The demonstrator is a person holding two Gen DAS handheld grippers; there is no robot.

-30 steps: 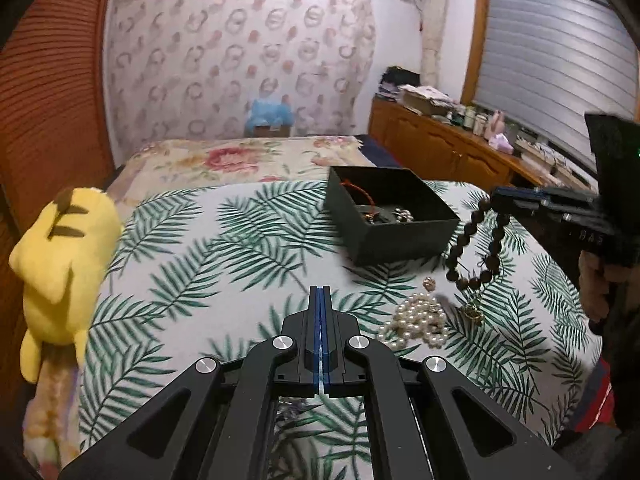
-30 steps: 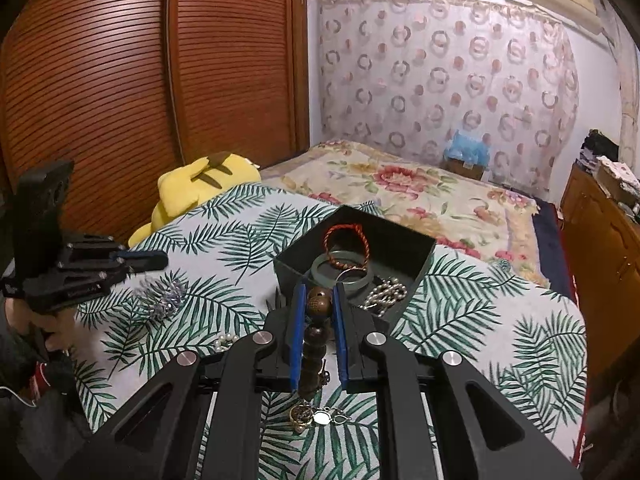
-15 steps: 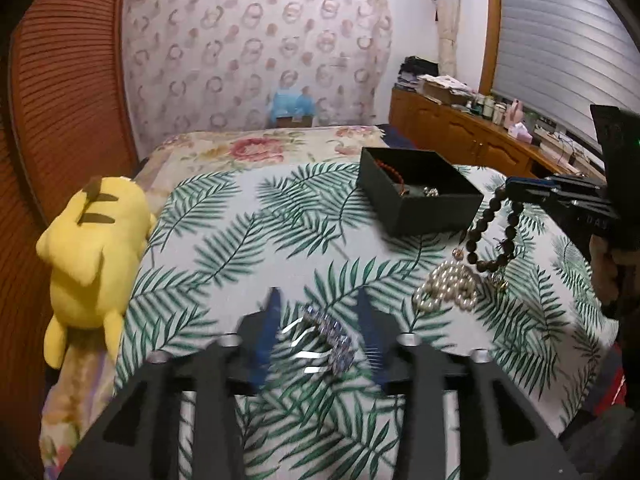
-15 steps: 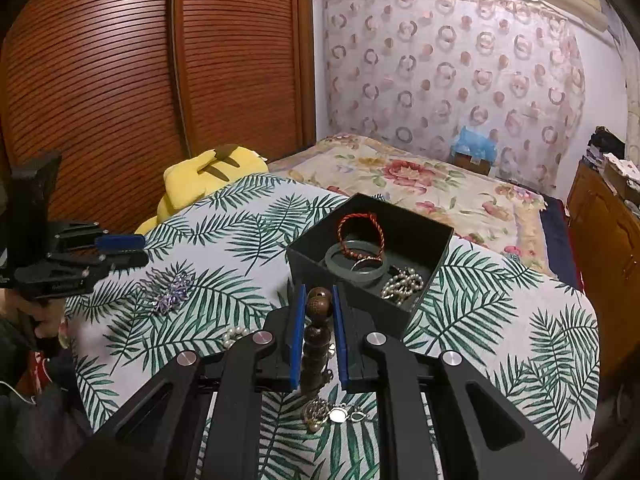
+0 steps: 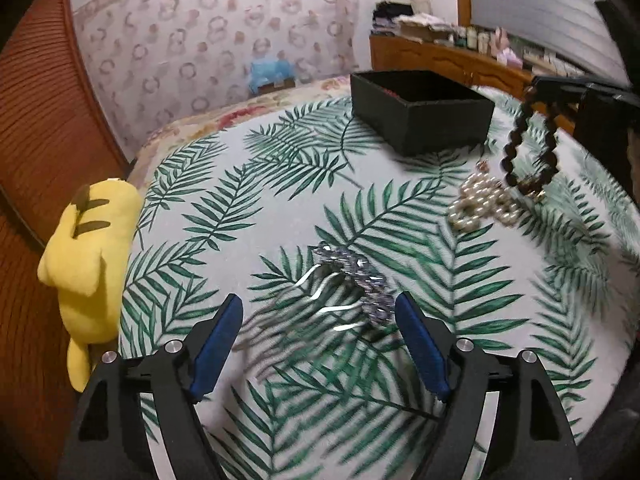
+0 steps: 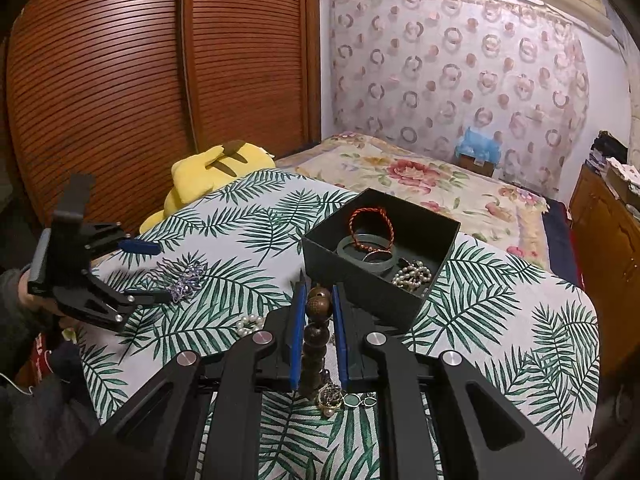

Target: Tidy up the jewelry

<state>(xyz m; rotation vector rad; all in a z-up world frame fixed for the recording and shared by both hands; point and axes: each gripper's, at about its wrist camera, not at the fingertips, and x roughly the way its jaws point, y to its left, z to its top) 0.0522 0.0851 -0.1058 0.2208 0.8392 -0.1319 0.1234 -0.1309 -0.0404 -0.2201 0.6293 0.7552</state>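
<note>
Since the earlier frame our left gripper (image 5: 319, 318) had dropped toward the bed and tipped downward, and its blue-padded jaws, pressed together a second before, were opening and stood wide. Between them, untouched by either pad, lay the hair comb (image 5: 352, 280), a curved row of faceted pale-violet crystals on wavy silver prongs, flat on the leaf-print bedspread (image 5: 248, 208), a smooth white cloth patterned with green fern fronds. Our right gripper (image 6: 316, 308) had not shifted; its narrow jaws were clamped on the wooden bead bracelet (image 6: 318, 304), round dark-brown carved beads hanging in a loop below the pads, with a small gold charm and green stones at the bottom. Just beyond the comb, a heap of glossy cream pearl strand (image 5: 484, 204) lay bunched on the cloth, near the dangling beads. Farther on sat the black box (image 6: 352, 276), square, matte and open-topped, holding a twisted red cord bracelet (image 6: 370, 226), a smooth grey-green bangle (image 6: 366, 250) and more pearls. At the bedspread's left edge slumped a soft yellow plush toy (image 5: 88, 256) against the ribbed brown wardrobe doors (image 6: 120, 80). Farthest off, a floral quilt (image 6: 420, 184) ran up to a curtain printed with rings.
</note>
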